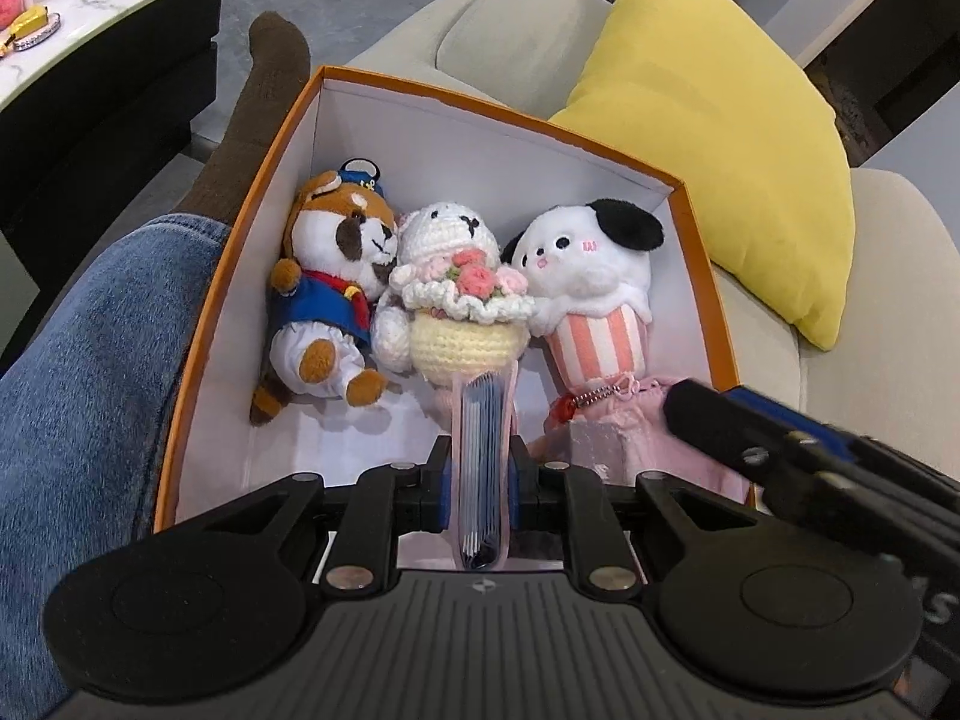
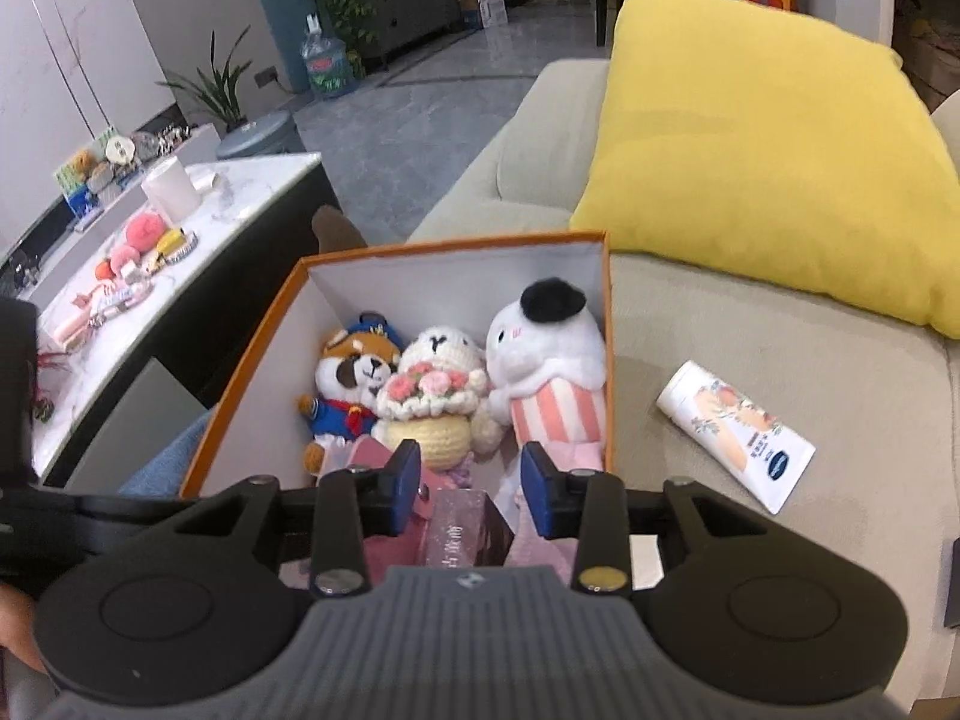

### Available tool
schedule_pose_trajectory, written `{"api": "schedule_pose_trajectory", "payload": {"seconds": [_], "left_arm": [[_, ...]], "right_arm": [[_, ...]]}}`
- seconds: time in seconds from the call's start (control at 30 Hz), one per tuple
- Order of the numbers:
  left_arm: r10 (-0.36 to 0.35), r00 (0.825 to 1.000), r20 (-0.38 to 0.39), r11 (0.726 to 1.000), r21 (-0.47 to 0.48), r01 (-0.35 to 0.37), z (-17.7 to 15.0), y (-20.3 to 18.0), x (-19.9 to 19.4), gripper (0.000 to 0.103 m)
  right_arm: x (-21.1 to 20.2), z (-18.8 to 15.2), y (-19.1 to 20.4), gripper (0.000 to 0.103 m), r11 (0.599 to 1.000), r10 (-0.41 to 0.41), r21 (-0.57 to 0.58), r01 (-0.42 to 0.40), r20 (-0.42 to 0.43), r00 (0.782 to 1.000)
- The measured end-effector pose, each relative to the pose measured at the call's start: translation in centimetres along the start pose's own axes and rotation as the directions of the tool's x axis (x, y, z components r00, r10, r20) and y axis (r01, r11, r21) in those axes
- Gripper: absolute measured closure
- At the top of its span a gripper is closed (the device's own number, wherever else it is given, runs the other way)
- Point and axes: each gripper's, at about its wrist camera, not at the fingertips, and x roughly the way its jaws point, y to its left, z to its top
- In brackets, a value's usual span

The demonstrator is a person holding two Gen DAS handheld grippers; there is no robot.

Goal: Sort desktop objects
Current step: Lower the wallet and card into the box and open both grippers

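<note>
An orange box [image 1: 198, 330] with white inside sits on the sofa. In it lie a raccoon plush [image 1: 336, 282], a crochet bear with flowers [image 1: 456, 300] and a white dog plush in a striped cup [image 1: 594, 300]. My left gripper [image 1: 480, 474] is shut on a clear pink pouch of dark cards [image 1: 480, 456], held over the box's near end. My right gripper [image 2: 471, 486] is open above the box [image 2: 240, 396], over a pink box [image 2: 456, 534] and pink cloth [image 2: 540, 546]. The plushes also show in the right wrist view [image 2: 420, 396].
A hand-cream tube [image 2: 735, 435] lies on the sofa seat to the right of the box. A yellow cushion [image 2: 762, 162] leans behind. A marble table [image 2: 120, 312] with small items stands at left. A leg in jeans [image 1: 90, 372] lies beside the box.
</note>
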Motion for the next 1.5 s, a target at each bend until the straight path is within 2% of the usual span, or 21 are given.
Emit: {"api": "schedule_pose_trajectory", "payload": {"seconds": [0.1, 0.2, 0.47, 0.57, 0.63, 0.7, 0.73, 0.77, 0.9, 1.0, 1.2, 1.43, 1.5], "left_arm": [[0.008, 1.000, -0.011, 1.000, 0.002, -0.008, -0.1, -0.6, -0.3, 0.084], [0.006, 1.000, -0.016, 1.000, 0.007, -0.006, -0.1, -1.3, 0.1, 0.082], [-0.022, 0.999, -0.027, 1.000, -0.001, 0.022, -0.1, -2.1, 1.3, 0.076], [-0.033, 0.999, -0.032, 0.999, -0.005, 0.033, -0.1, -1.8, 1.0, 0.075], [-0.049, 0.999, -0.018, 0.999, 0.001, 0.049, -0.2, -1.8, 0.5, 0.075], [-0.078, 0.997, -0.011, 0.997, 0.008, 0.078, -0.1, -1.9, 0.0, 0.063], [-0.100, 0.995, -0.010, 0.995, 0.006, 0.100, -0.1, -1.9, -0.3, 0.051], [-0.115, 0.993, -0.008, 0.993, 0.010, 0.115, -0.1, -2.0, -0.5, 0.050], [-0.125, 0.992, -0.013, 0.991, 0.048, 0.125, -0.2, -2.6, -0.5, 0.051], [-0.118, 0.993, -0.021, 0.991, 0.056, 0.119, 0.0, -2.6, 0.0, 0.061], [-0.104, 0.994, -0.022, 0.993, 0.058, 0.105, 0.4, -2.2, 1.1, 0.062], [-0.095, 0.995, -0.012, 0.993, 0.067, 0.095, 0.1, -2.1, 0.7, 0.062], [-0.092, 0.996, -0.006, 0.993, 0.068, 0.093, 0.0, -2.1, 0.5, 0.062]], "right_arm": [[-1.8, -0.4, -0.3, 0.061, 0.999, -0.033, -0.005, 0.033, 0.050, 0.998], [-3.1, -0.8, -0.8, 0.061, 1.000, -0.029, -0.006, 0.029, 0.059, 0.998], [-4.0, -3.2, -0.3, 0.062, 0.985, -0.017, -0.171, 0.009, -0.044, 0.999], [-3.5, -4.1, 0.0, 0.071, 0.981, -0.001, -0.191, -0.013, -0.075, 0.997], [-3.2, -4.5, 0.3, 0.072, 0.979, 0.012, -0.199, -0.030, -0.091, 0.996], [-2.5, -4.8, 0.9, 0.078, 0.976, 0.021, -0.215, -0.045, -0.114, 0.993], [-2.1, -4.8, 1.1, 0.080, 0.974, 0.024, -0.220, -0.052, -0.130, 0.991], [-1.5, -4.9, 1.3, 0.082, 0.973, 0.025, -0.224, -0.059, -0.151, 0.988], [0.8, -5.1, 2.0, 0.087, 0.968, -0.002, -0.247, -0.050, -0.205, 0.979], [2.2, -5.2, 2.2, 0.091, 0.966, -0.020, -0.256, -0.037, -0.214, 0.977], [4.0, -4.8, 2.2, 0.098, 0.970, -0.018, -0.241, -0.037, -0.223, 0.975], [3.5, -5.1, 2.4, 0.094, 0.968, -0.015, -0.249, -0.041, -0.219, 0.976], [2.8, -5.3, 2.5, 0.089, 0.966, -0.014, -0.257, -0.041, -0.210, 0.978]]}}
